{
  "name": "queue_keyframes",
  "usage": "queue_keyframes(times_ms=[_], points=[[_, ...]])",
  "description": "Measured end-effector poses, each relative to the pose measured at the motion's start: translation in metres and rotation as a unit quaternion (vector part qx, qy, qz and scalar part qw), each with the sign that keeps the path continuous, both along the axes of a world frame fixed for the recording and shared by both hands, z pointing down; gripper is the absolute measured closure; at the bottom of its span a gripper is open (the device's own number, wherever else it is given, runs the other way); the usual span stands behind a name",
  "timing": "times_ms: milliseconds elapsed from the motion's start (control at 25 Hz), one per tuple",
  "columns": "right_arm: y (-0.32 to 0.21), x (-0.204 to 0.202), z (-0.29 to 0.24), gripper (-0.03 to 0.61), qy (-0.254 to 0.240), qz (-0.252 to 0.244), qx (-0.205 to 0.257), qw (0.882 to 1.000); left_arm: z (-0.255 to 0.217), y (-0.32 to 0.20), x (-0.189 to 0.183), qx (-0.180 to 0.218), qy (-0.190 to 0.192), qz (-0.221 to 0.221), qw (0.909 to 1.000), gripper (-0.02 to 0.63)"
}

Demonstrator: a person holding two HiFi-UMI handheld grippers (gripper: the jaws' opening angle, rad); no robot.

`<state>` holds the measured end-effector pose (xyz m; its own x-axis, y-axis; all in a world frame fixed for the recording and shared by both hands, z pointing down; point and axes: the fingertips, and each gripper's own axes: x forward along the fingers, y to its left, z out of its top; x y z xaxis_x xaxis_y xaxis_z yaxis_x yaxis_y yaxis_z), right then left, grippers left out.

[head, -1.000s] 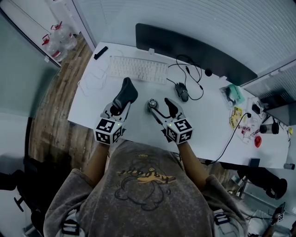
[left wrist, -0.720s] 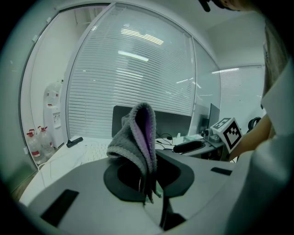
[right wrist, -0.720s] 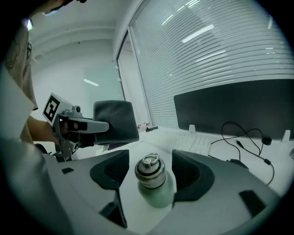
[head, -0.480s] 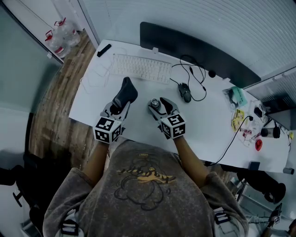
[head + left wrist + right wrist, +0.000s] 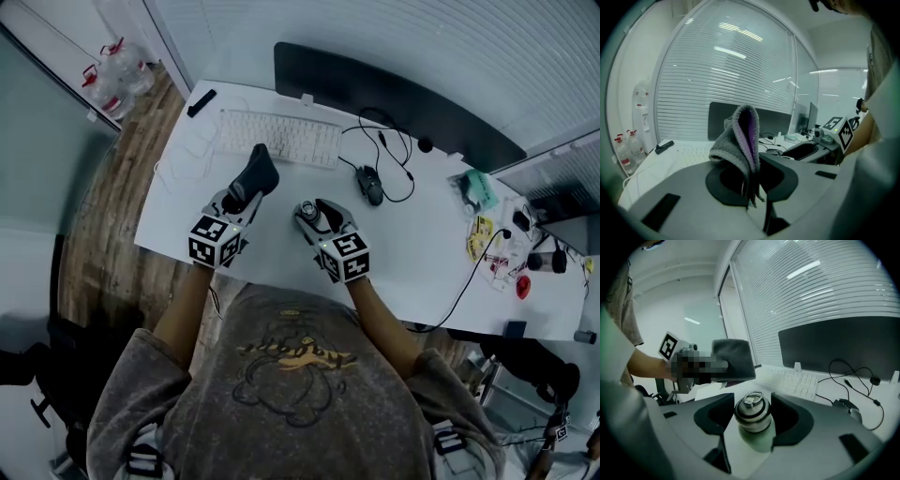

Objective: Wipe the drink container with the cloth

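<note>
A small green drink bottle [image 5: 753, 420] with a steel ring cap stands upright on the white desk [image 5: 412, 253]. My right gripper [image 5: 753, 423] has the bottle between its jaws; they are closing and touch it on both sides. From above, the right gripper [image 5: 315, 215] and the bottle [image 5: 307, 211] sit near the desk's front edge. Left of them, my left gripper [image 5: 234, 201] is shut on a folded grey cloth [image 5: 256, 176]. The cloth [image 5: 740, 138] stands up from the jaws and shows a purple lining. It hangs above and left of the bottle, apart from it.
A white keyboard [image 5: 279, 138], a black mouse [image 5: 370, 185] with looped cables, and a dark monitor [image 5: 394, 94] lie behind. Small clutter [image 5: 487, 234] covers the desk's right end. Water jugs [image 5: 117, 70] stand on the wooden floor at far left.
My right gripper has moved in to the left around the bottle and its jaws have narrowed onto it. The left gripper with the cloth has shifted slightly forward.
</note>
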<state>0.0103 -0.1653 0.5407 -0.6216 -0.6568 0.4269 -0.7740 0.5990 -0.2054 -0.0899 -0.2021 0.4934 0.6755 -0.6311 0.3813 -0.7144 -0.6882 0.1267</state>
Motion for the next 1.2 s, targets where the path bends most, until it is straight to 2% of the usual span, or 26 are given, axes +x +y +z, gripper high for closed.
queue_keyframes(times_ms=[120,200,280,360,480,600,680,760,880,1080,1200], points=[[0.000,-0.001,-0.001,0.334,-0.002,0.000,-0.002,1.000,0.008,-0.017,0.021,0.001,0.004,0.058,0.9983,0.560],[-0.001,-0.001,-0.001,0.334,-0.004,0.002,-0.002,1.000,0.016,-0.029,0.039,-0.013,0.023,0.100,0.9946,0.560],[-0.001,-0.001,-0.001,0.334,-0.005,0.002,-0.003,1.000,0.023,-0.039,0.059,-0.040,0.054,0.145,0.9872,0.560],[-0.001,-0.001,-0.001,0.334,-0.005,0.001,-0.004,1.000,0.031,-0.049,0.078,-0.061,0.067,0.187,0.9781,0.560],[-0.002,-0.001,-0.001,0.334,-0.005,0.004,-0.006,1.000,0.043,-0.061,0.105,-0.071,0.061,0.239,0.9666,0.560],[-0.002,0.000,-0.001,0.334,-0.009,0.007,-0.009,1.000,0.054,-0.069,0.125,-0.072,0.045,0.272,0.9586,0.560],[-0.002,-0.001,0.000,0.334,-0.013,0.009,-0.014,1.000,0.058,-0.066,0.136,-0.080,0.041,0.302,0.9490,0.560],[-0.002,-0.001,0.000,0.334,-0.018,0.013,-0.019,1.000,0.061,-0.057,0.148,-0.095,0.047,0.342,0.9339,0.560],[-0.002,0.001,0.002,0.334,-0.025,0.017,-0.025,0.999,0.069,-0.039,0.167,-0.120,0.045,0.402,0.9064,0.560],[0.001,0.001,0.003,0.333,-0.024,0.024,-0.031,0.999,0.096,-0.002,0.185,-0.176,0.013,0.500,0.8479,0.560],[0.001,-0.001,0.000,0.334,-0.028,0.027,-0.036,0.999,0.103,0.012,0.188,-0.206,0.007,0.542,0.8147,0.560]])
